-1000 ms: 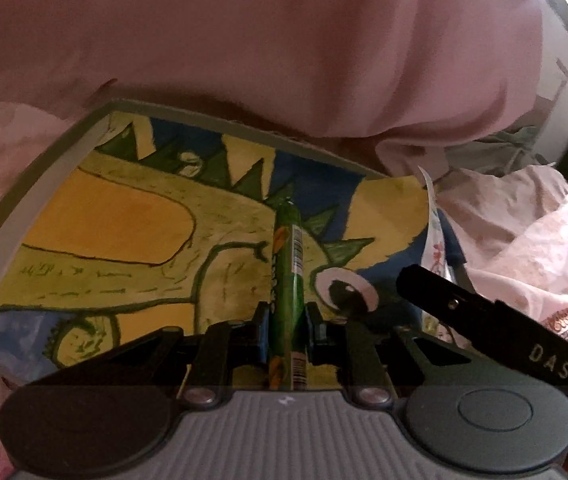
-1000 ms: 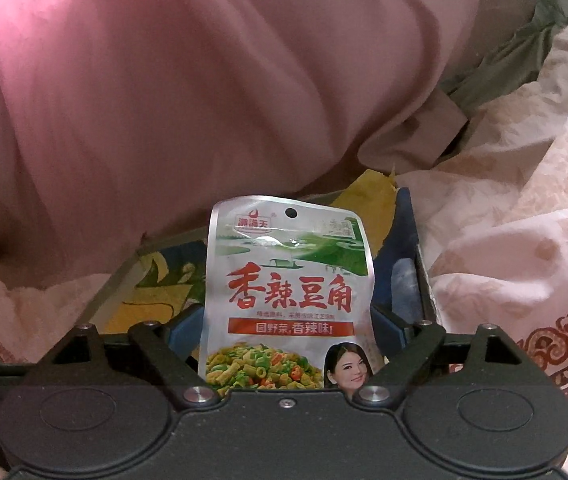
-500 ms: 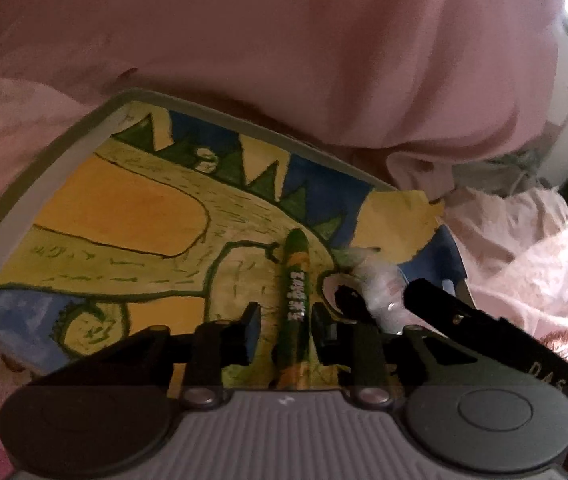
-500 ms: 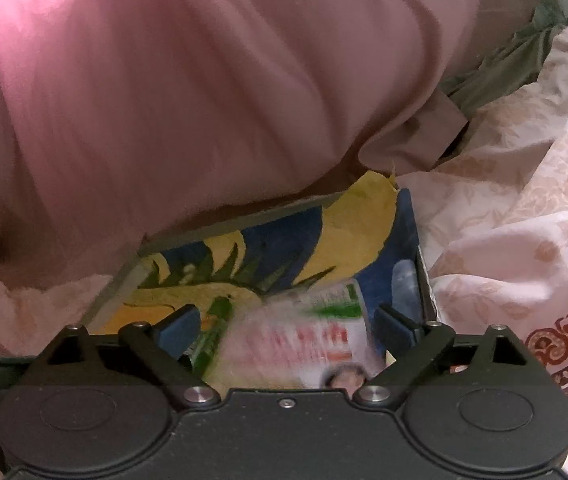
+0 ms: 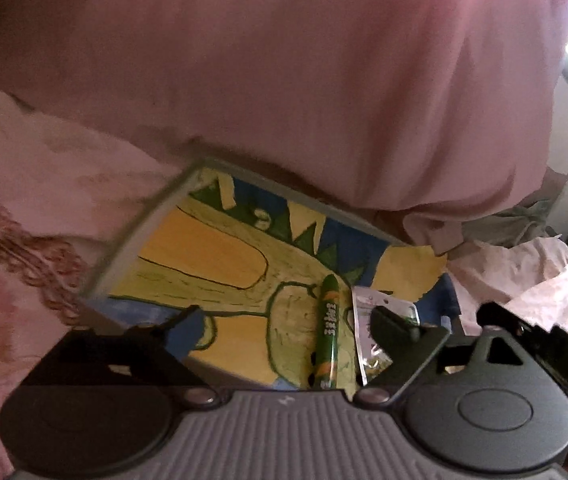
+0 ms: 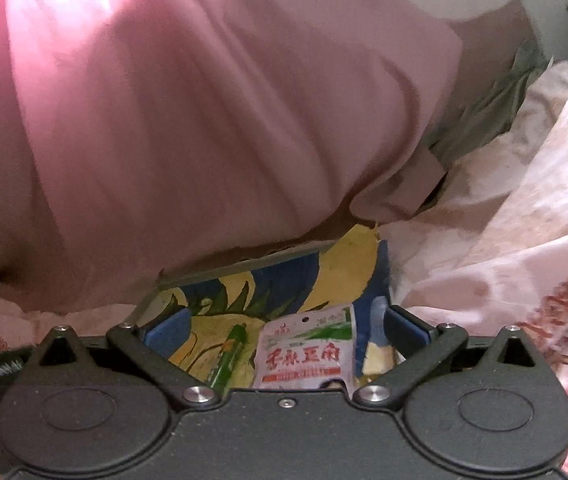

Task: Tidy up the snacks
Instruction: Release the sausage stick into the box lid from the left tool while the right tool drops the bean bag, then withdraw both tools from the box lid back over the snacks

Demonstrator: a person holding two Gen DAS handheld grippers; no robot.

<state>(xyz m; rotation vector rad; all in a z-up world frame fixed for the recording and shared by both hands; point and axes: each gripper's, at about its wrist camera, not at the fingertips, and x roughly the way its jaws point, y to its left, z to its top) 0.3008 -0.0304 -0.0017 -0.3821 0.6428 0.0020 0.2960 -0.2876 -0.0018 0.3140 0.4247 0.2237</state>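
Observation:
A tray (image 5: 132, 248) lined with a yellow, green and blue dinosaur picture lies on the bedding. On it a green snack stick (image 5: 329, 332) lies next to a white pouch (image 5: 363, 306) with red print. My left gripper (image 5: 287, 320) hovers above them with its jaws opening, and no pad touches the stick. The right wrist view shows the same pouch (image 6: 307, 356) flat on the tray (image 6: 244, 268) with the stick (image 6: 230, 356) to its left. The right gripper (image 6: 285, 332) hangs over both, its jaws opening and nothing pressed between its blue pads (image 6: 168, 332).
A person's pink garment (image 5: 303, 100) fills the upper part of both views, right behind the tray. Pale floral bedding (image 6: 503, 260) lies rumpled on both sides. A black part of the other gripper's body (image 5: 555, 356) juts in at the right of the left wrist view.
The left gripper let go of the green stick, which now lies on the tray. The right one dropped the pouch flat beside it. Both grippers opened wide and drew back and up.

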